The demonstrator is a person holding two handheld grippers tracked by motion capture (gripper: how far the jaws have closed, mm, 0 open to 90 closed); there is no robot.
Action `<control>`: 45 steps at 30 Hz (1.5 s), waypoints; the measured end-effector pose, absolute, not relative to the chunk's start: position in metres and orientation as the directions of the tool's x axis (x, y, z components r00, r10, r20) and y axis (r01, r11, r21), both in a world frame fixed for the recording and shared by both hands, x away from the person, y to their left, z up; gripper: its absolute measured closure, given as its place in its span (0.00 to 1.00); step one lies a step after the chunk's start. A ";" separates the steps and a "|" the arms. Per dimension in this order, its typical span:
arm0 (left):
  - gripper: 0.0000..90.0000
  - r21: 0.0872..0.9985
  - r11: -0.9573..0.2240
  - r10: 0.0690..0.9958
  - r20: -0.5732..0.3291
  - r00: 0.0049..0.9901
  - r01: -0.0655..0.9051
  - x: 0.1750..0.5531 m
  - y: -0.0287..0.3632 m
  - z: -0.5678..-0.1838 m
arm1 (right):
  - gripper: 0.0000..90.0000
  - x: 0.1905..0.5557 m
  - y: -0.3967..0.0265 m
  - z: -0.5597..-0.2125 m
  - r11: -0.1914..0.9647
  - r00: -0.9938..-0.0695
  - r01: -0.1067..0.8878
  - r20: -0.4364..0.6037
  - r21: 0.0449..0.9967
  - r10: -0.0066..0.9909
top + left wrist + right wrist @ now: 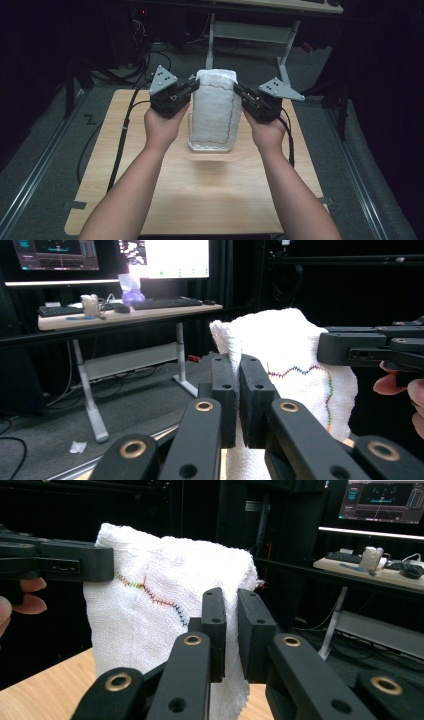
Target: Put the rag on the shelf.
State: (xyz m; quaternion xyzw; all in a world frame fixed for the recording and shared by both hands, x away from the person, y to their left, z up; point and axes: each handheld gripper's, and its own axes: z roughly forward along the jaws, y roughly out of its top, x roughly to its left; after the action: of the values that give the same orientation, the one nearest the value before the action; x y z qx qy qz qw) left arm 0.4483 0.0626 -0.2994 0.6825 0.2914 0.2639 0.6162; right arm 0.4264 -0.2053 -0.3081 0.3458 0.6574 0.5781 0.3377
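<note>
High view: white towel [214, 111] held up over desk [200, 200], hanging from top corners; left claw [192, 85] pinching left corner, right claw [238, 90] pinching right; lower edge at clear tray [190, 131]; lift looks done, spreading or folding left.

Left gripper view: jaws pressed on towel edge [280, 340]; coloured zigzag stitch; no label.

Right gripper view: jaws clamped on towel [165, 605]; monitor [385, 500] text unreadable; no brand.
</note>
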 end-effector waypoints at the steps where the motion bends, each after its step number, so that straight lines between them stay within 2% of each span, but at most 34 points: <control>1: 0.96 0.994 -0.071 0.723 -0.002 0.691 0.077 0.452 0.063 -0.300 | 0.92 0.430 -0.205 -0.308 0.092 -0.534 0.065 -0.043 0.994 0.845; 10: 0.96 0.993 -0.038 0.734 -0.050 0.677 0.115 0.485 0.065 -0.304 | 0.92 0.464 -0.202 -0.307 0.088 -0.527 0.079 -0.033 0.993 0.849; 20: 0.96 0.989 -0.064 0.764 -0.037 0.644 0.133 0.512 0.057 -0.313 | 0.92 0.493 -0.201 -0.315 0.107 -0.513 0.119 -0.031 0.987 0.858; 31: 0.95 0.962 -0.117 0.784 -0.063 0.618 0.246 0.547 0.050 -0.344 | 0.92 0.526 -0.199 -0.335 0.171 -0.498 0.208 -0.046 0.963 0.866; 41: 0.95 0.928 -0.153 0.792 -0.090 0.604 0.339 0.557 0.049 -0.371 | 0.92 0.545 -0.196 -0.365 0.215 -0.508 0.301 -0.034 0.929 0.861; 43: 0.95 0.924 -0.143 0.794 -0.107 0.598 0.355 0.558 0.050 -0.374 | 0.91 0.547 -0.196 -0.366 0.211 -0.511 0.308 -0.025 0.928 0.859; 45: 0.91 0.921 -0.137 0.794 -0.118 0.596 0.364 0.559 0.049 -0.374 | 0.83 0.548 -0.196 -0.366 0.196 -0.503 0.313 -0.013 0.930 0.864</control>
State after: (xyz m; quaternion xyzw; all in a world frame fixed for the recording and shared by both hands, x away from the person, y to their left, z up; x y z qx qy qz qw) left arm 0.5587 0.0495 -0.3744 0.7252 0.3992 0.2059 0.5219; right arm 0.5476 -0.1962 -0.3662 0.4094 0.7188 0.4844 0.2848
